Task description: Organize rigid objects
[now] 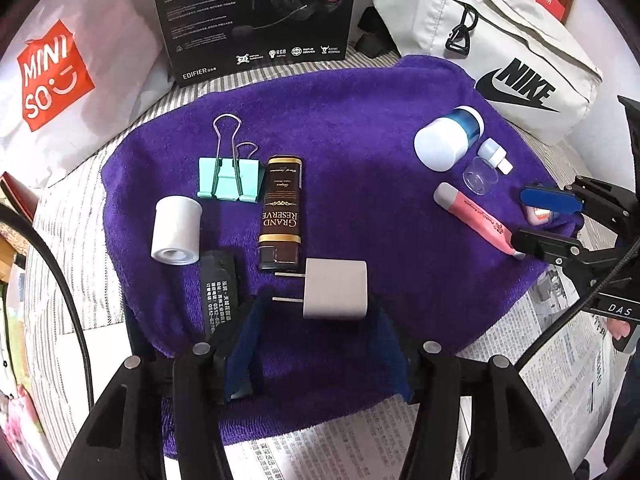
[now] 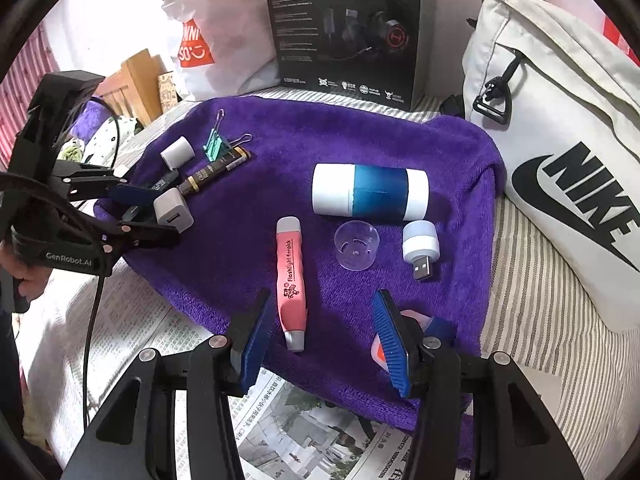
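Sorting looks about half done to us: binder clip (image 1: 229,178), lighter (image 1: 280,214) and USB charger (image 1: 335,289) lie grouped on the purple towel (image 1: 360,128). Our left gripper (image 1: 316,344) and right gripper (image 2: 320,338) are both released and hold nothing, and the pink flashlight earpick (image 2: 291,280) lies between the right fingers, not yet sorted.

Ahead of my tongs I see a purple towel (image 1: 360,128) spread over a grey-striped bedsheet (image 2: 532,292), with newspaper (image 2: 304,440) just under the tongs. Beyond the towel a black headset box (image 1: 256,16) stands upright. A white Nike bag (image 2: 560,152) lies right of it, a white Miniso bag (image 1: 60,72) left. Wooden furniture (image 2: 136,80) shows far left.
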{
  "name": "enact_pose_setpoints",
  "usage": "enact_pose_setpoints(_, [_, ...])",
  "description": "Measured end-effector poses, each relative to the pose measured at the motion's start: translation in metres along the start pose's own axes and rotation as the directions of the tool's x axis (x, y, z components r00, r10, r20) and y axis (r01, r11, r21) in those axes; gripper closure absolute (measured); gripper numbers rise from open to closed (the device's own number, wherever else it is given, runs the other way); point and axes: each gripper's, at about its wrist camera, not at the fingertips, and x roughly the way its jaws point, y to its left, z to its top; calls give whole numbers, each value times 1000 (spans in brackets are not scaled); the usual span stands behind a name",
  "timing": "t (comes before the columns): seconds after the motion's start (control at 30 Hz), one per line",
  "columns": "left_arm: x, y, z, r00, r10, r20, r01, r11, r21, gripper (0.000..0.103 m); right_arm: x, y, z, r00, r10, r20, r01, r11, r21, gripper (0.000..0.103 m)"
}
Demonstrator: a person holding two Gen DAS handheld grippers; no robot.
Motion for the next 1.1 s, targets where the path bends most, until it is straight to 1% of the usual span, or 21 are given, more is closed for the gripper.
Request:
enact_pose_setpoints(0.07, [-2, -1, -3, 1000, 3, 3, -3, 1000, -1, 47, 0, 0, 0, 1000, -5, -8, 5, 1000, 12, 52])
enact_pose_setpoints(0.17, [-7, 0, -7, 1000, -9, 15, 9, 1000, -11, 46, 1, 1, 2, 1000, -6, -19, 7, 1000, 29, 48])
enact_pose_setpoints(0.23, [-11, 1, -11, 1000, -13, 28, 14, 1000, -21, 44, 3, 2, 4, 1000, -7, -27, 8, 999, 45, 42])
enact_pose_setpoints(0.27, [-13, 2, -13, 999, -8, 33, 9, 1000, -27, 40, 3, 3, 5, 1000, -6, -30, 8, 999, 52, 41])
enact_pose_setpoints(0.3, [-16, 4, -14, 999, 5, 38, -3, 999, -36, 32, 4, 4, 6, 999, -7, -37, 9, 998, 62, 38])
enact_pose_setpoints(0.37, [-20, 7, -18, 998, 27, 50, -24, 998, -51, 22, 6, 6, 7, 999, -16, -44, 19, 997, 77, 34])
enact_pose_setpoints(0.4, [-22, 9, -19, 998, 25, 53, -22, 998, -58, 19, 6, 8, 8, 999, -20, -50, 24, 996, 85, 32])
enact_pose_setpoints(0.47, [-25, 15, -22, 998, 8, 56, -3, 996, -89, 16, 6, 11, 8, 998, -37, -58, 42, 994, 99, 31])
enact_pose_setpoints(0.5, [-27, 17, -24, 998, 0, 56, 6, 994, -107, 12, 6, 13, 9, 997, -49, -61, 55, 993, 104, 29])
enact_pose_setpoints(0.57, [-27, 19, -29, 999, -2, 44, 7, 993, -117, 8, 3, 15, 9, 996, -64, -58, 70, 991, 115, 21])
enact_pose_setpoints(0.63, [-29, 18, -34, 999, 4, 45, 1, 993, -120, 7, -1, 18, 8, 997, -62, -52, 68, 989, 128, 5])
enact_pose_setpoints(0.67, [-31, 18, -37, 999, 6, 48, 0, 992, -128, 8, -3, 19, 7, 997, -58, -53, 65, 989, 134, 1])
enact_pose_setpoints(0.73, [-38, 18, -42, 997, 6, 72, 4, 990, -142, 8, -5, 22, 4, 996, -55, -68, 65, 986, 151, 0])
enact_pose_setpoints(0.87, [-56, 16, -51, 995, 37, 90, -21, 985, -174, 7, -16, 32, -5, 989, -127, -82, 138, 980, 146, 0])
enact_pose_setpoints(1.0, [-74, 11, -62, 992, 75, 105, -55, 981, -187, 7, -39, 38, -14, 989, -134, -56, 142, 973, 183, 0])
enact_pose_setpoints(1.1, [-90, 5, -70, 987, 96, 127, -69, 977, -201, 7, -62, 42, -21, 987, -160, -33, 163, 965, 204, 0])
